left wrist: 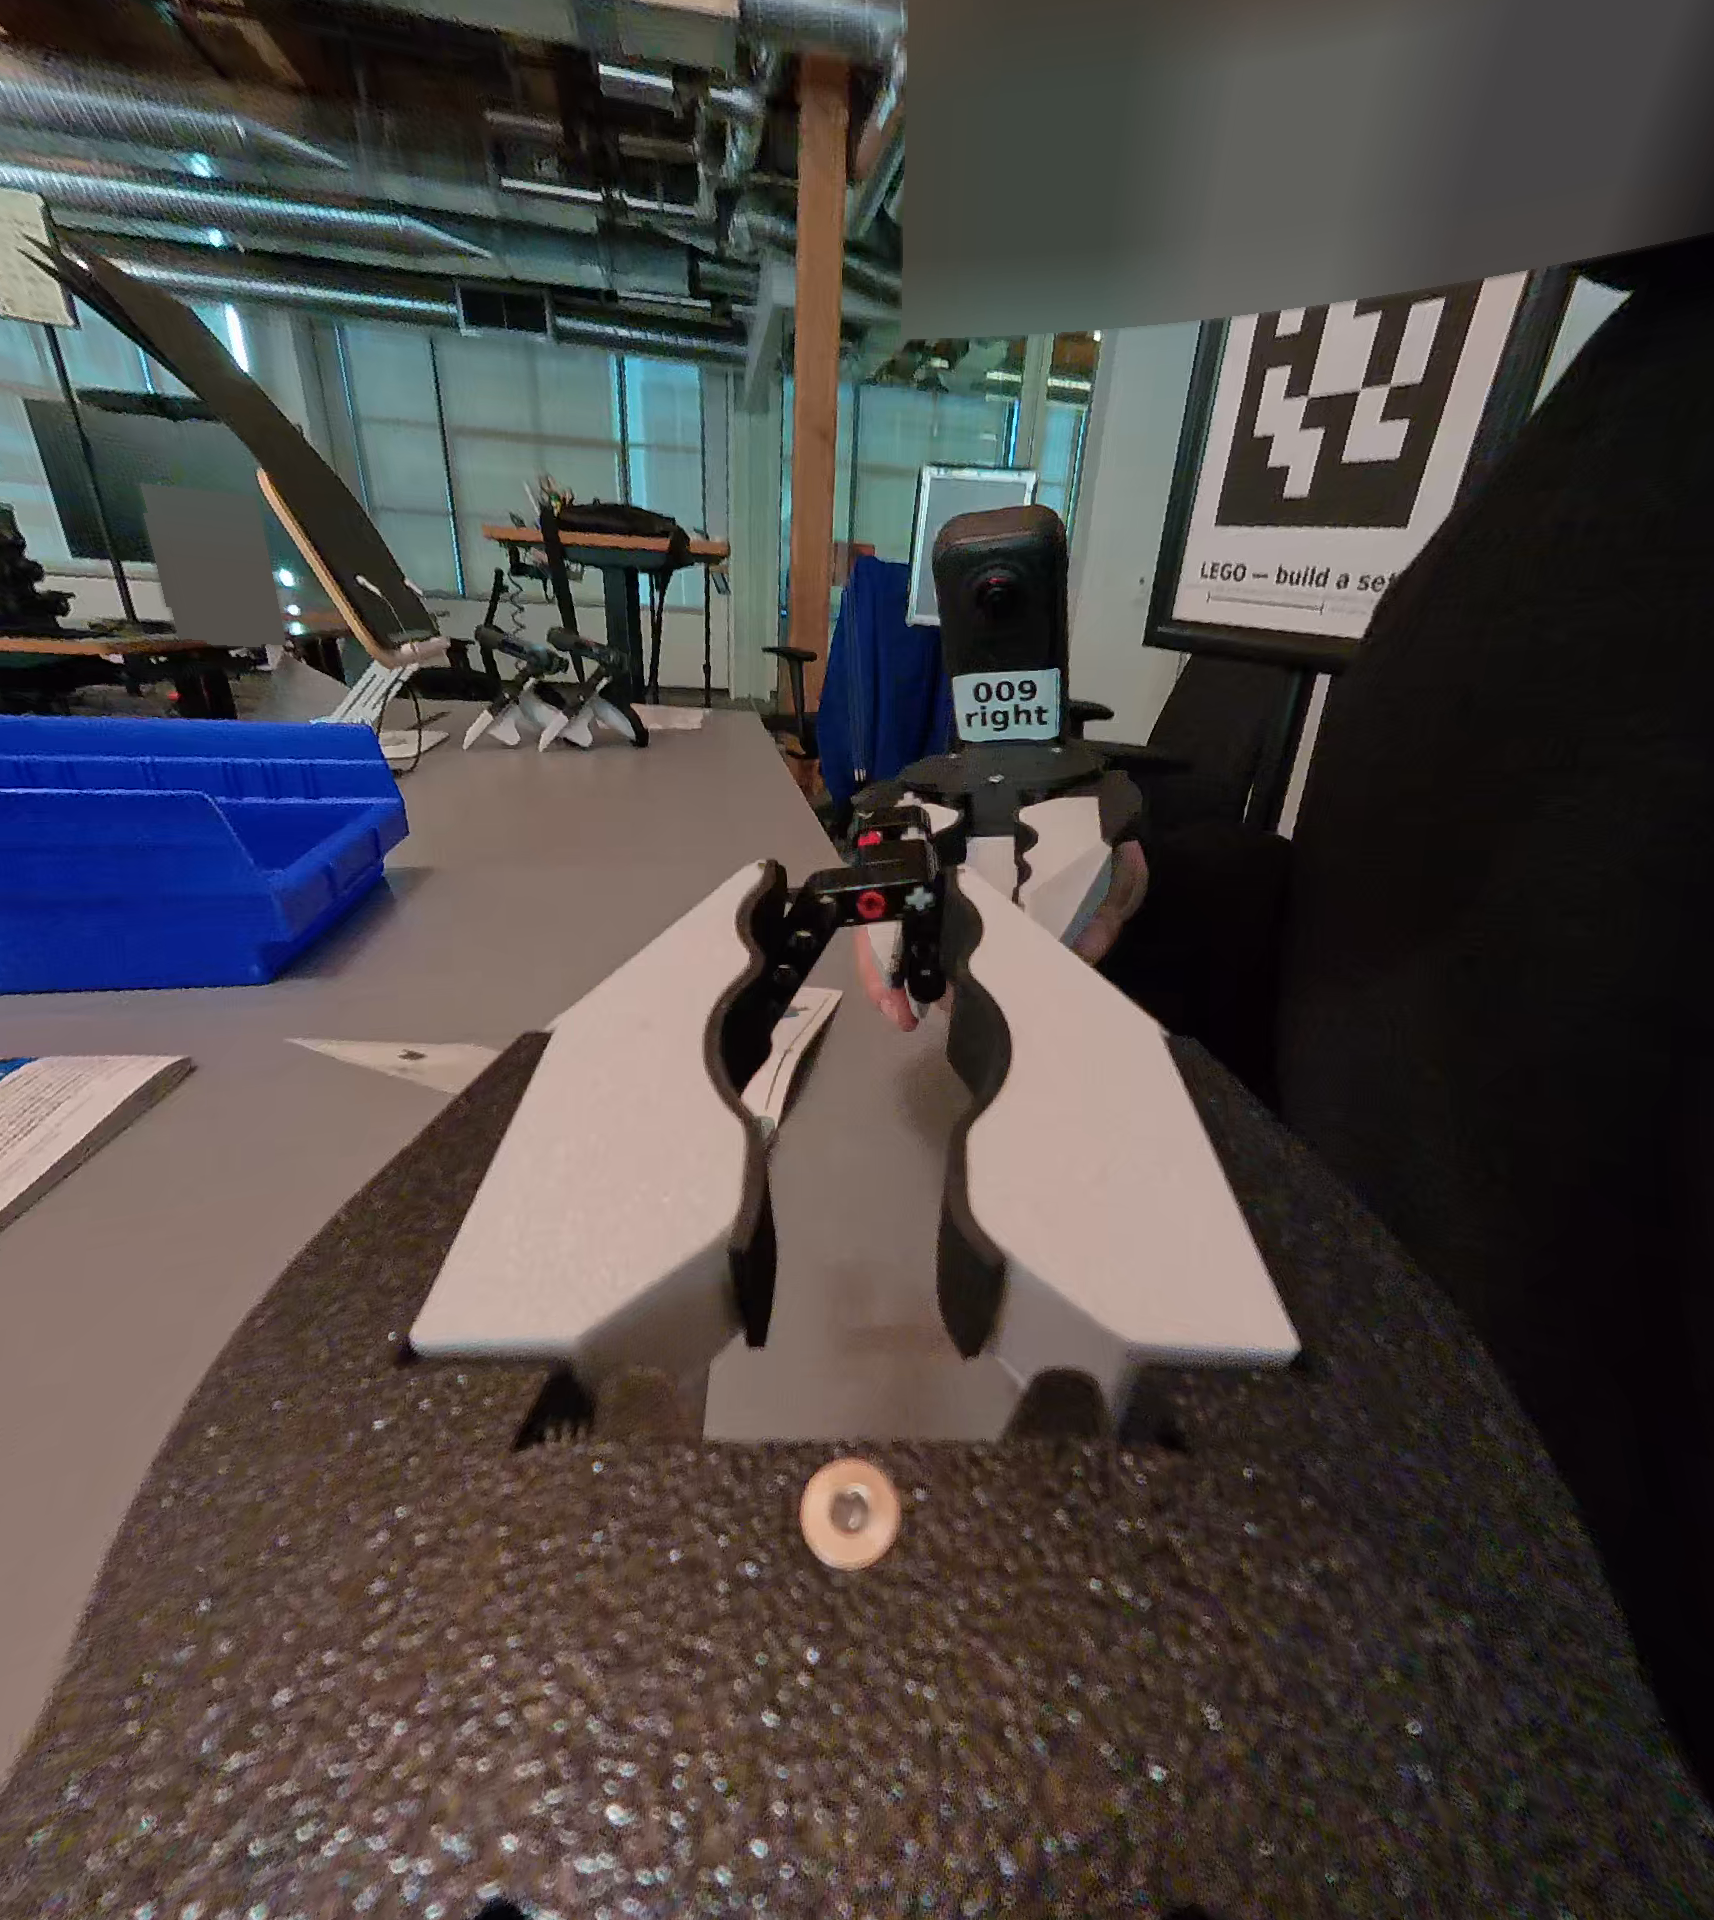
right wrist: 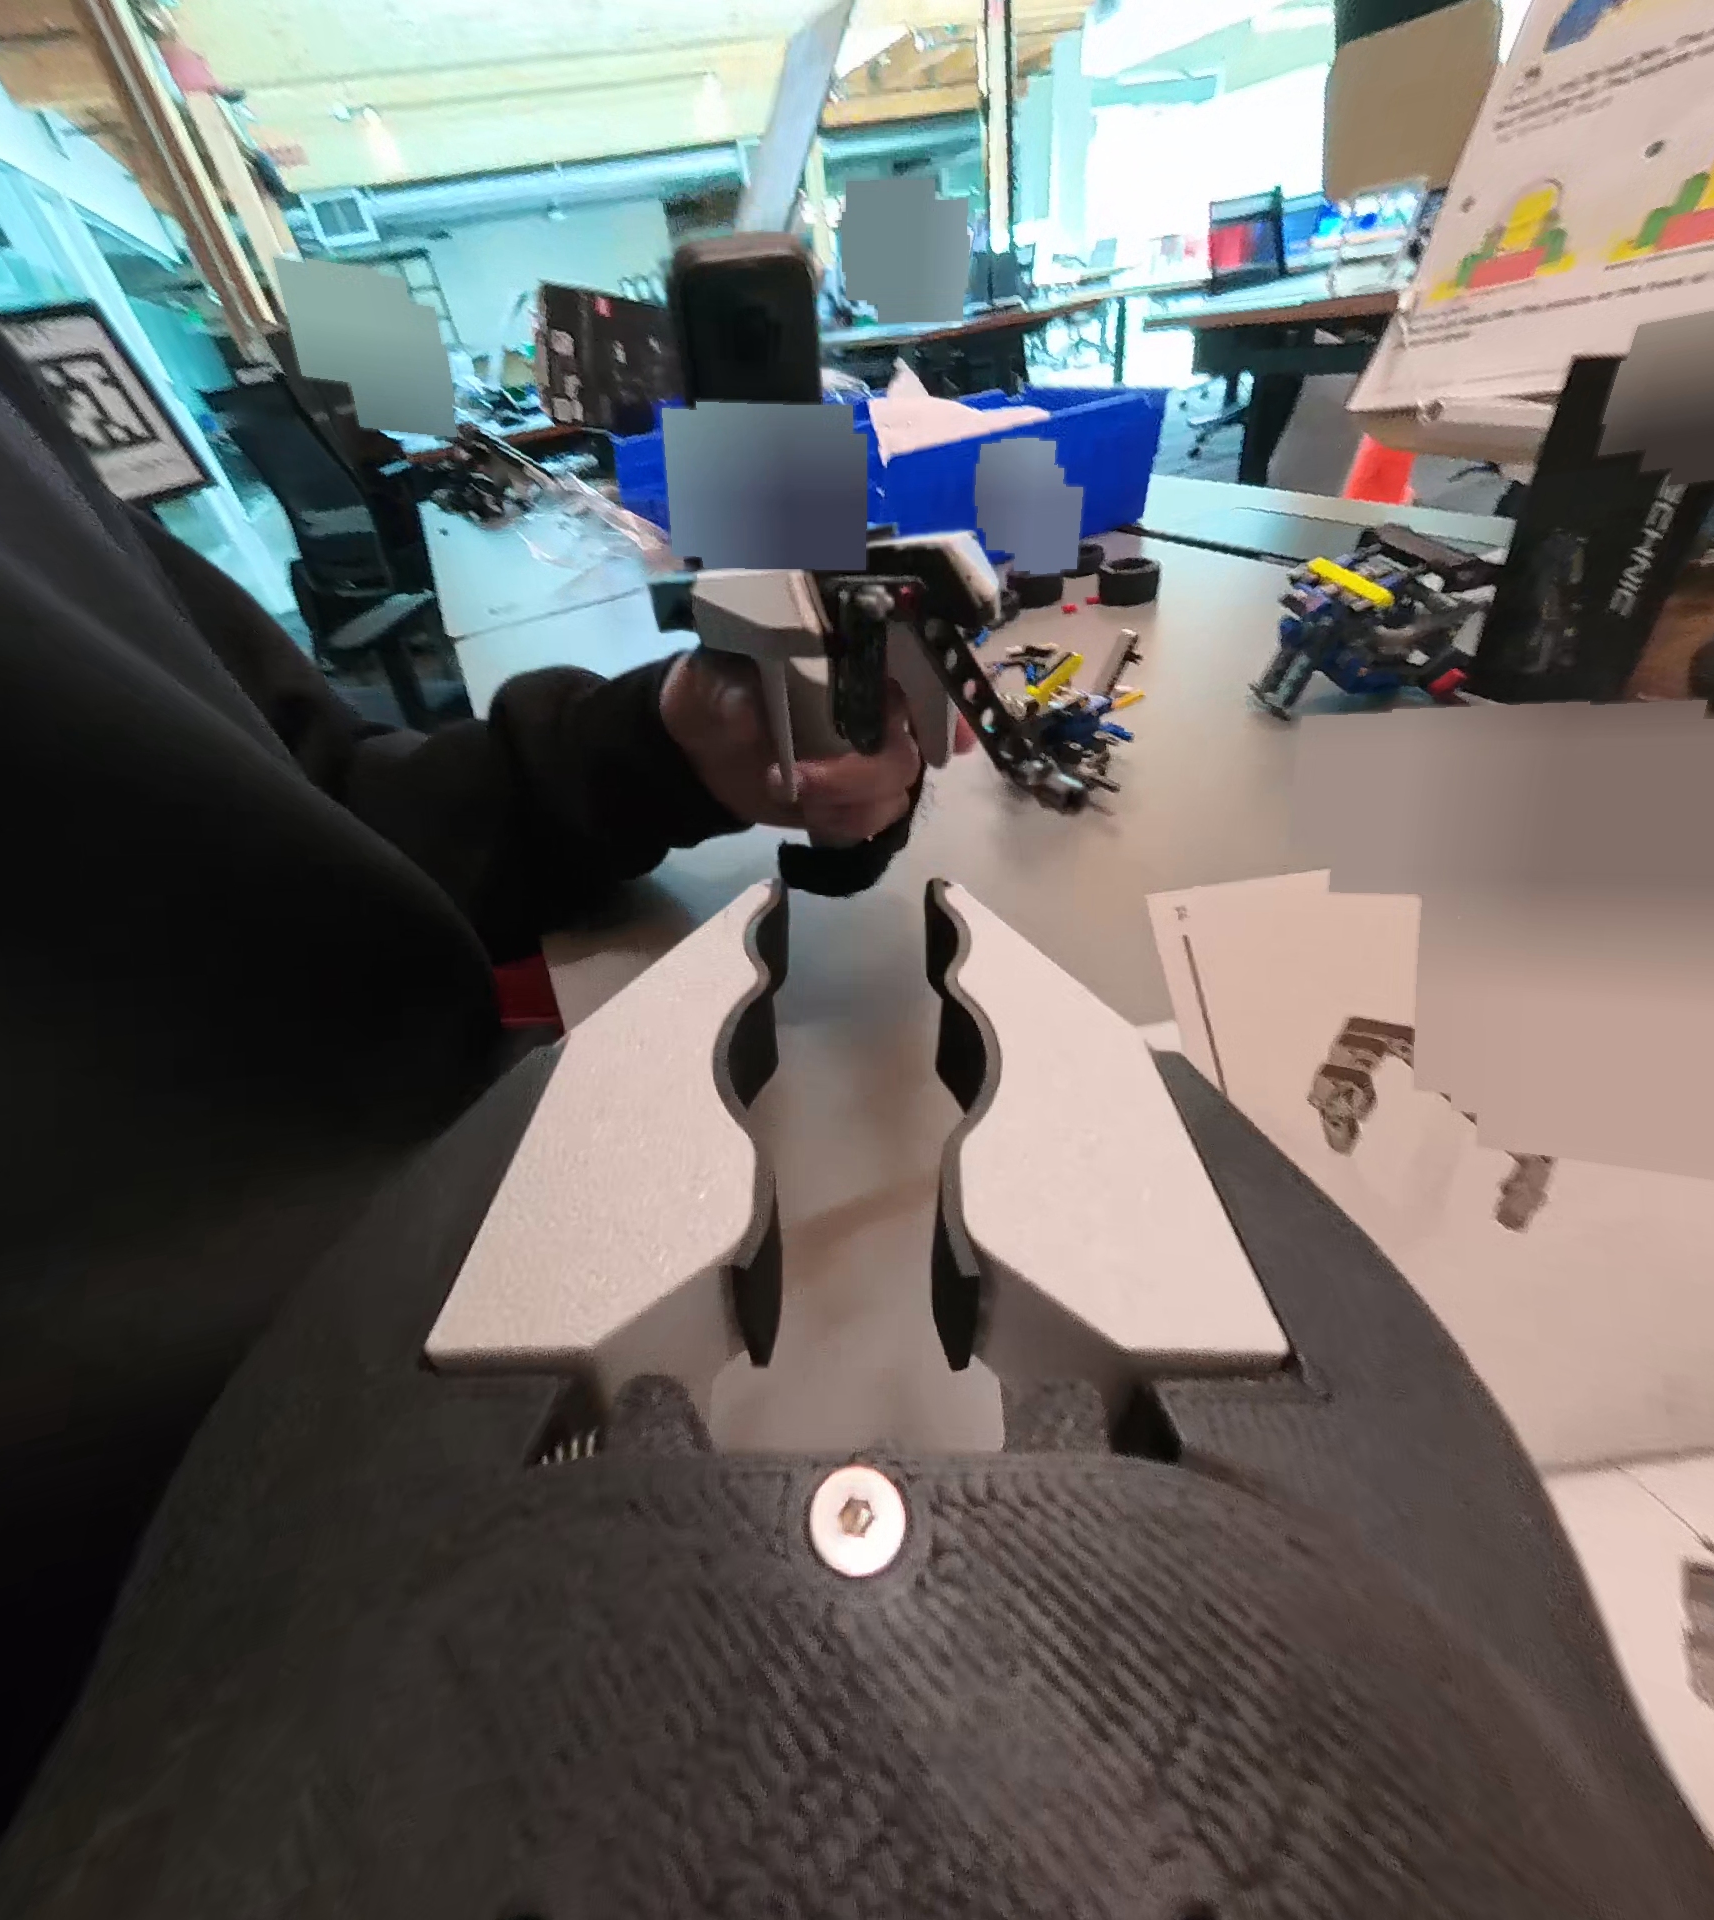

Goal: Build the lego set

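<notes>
My left gripper (left wrist: 858,909) is shut on a black Technic beam assembly (left wrist: 868,899) with a red pin on its face, and holds it above the grey table (left wrist: 541,862). Both pads press on the assembly's sides. The right wrist view shows this gripper (right wrist: 832,644) in a hand, with black beams (right wrist: 972,681) hanging from it. My right gripper (right wrist: 855,914) is open and empty, with only table between its fingers (right wrist: 946,935). In the left wrist view it (left wrist: 1035,852) sits just behind the assembly. A person's dark sleeve (right wrist: 209,779) fills the left of the right wrist view.
A blue bin (left wrist: 136,852) and an open booklet (left wrist: 11,1143) lie to the left. Small Technic builds (right wrist: 1071,717) (right wrist: 1352,623), loose tyres (right wrist: 1128,582) and printed sheets (right wrist: 1279,997) lie on the table. A black box (right wrist: 1601,592) stands at the right. Spacing between my two grippers at the tips: around 5 cm.
</notes>
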`<state>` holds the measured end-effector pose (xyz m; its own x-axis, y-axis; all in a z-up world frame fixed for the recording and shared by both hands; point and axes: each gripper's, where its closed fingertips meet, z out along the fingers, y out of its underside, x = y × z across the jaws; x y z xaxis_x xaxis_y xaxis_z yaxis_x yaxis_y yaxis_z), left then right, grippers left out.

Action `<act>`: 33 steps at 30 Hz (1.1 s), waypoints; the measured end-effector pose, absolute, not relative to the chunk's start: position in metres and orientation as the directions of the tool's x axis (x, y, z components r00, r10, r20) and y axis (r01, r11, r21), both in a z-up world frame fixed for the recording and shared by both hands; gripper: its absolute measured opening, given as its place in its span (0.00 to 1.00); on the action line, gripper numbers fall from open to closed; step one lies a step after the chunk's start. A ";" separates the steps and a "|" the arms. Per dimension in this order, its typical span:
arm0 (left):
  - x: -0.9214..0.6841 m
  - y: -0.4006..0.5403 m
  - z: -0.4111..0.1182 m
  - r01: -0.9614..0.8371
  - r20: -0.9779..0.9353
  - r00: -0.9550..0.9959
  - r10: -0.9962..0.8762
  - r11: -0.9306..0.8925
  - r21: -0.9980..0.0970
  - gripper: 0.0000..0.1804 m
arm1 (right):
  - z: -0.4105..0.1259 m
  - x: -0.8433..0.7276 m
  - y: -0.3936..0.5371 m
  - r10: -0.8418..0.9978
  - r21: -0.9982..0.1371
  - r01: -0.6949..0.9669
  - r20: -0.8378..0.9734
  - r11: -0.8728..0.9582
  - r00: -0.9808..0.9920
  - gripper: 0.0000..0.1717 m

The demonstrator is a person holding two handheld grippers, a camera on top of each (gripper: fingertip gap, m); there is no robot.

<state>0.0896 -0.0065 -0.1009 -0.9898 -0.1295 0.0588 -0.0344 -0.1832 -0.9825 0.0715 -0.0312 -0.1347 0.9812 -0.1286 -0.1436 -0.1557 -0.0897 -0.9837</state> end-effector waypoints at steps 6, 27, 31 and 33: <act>0.087 -0.020 -0.095 -0.074 0.104 -0.989 -0.102 -0.264 -0.962 0.15 | -0.142 0.092 -0.031 -0.290 -0.991 -0.044 -0.005 -0.129 0.957 0.13; 0.102 0.001 -0.072 -0.303 0.388 -0.922 0.002 -0.628 -0.717 0.14 | -0.107 0.121 -0.006 -0.494 -0.701 0.567 0.710 -0.433 0.501 0.28; 0.105 0.000 -0.072 -0.291 0.399 -0.917 -0.025 -0.643 -0.709 0.14 | -0.104 0.122 0.000 -0.473 -0.602 0.631 0.791 -0.489 0.388 0.22; 0.107 0.000 -0.073 -0.279 0.403 -0.914 -0.045 -0.650 -0.707 0.14 | -0.105 0.123 0.002 -0.464 -0.575 0.646 0.809 -0.502 0.360 0.16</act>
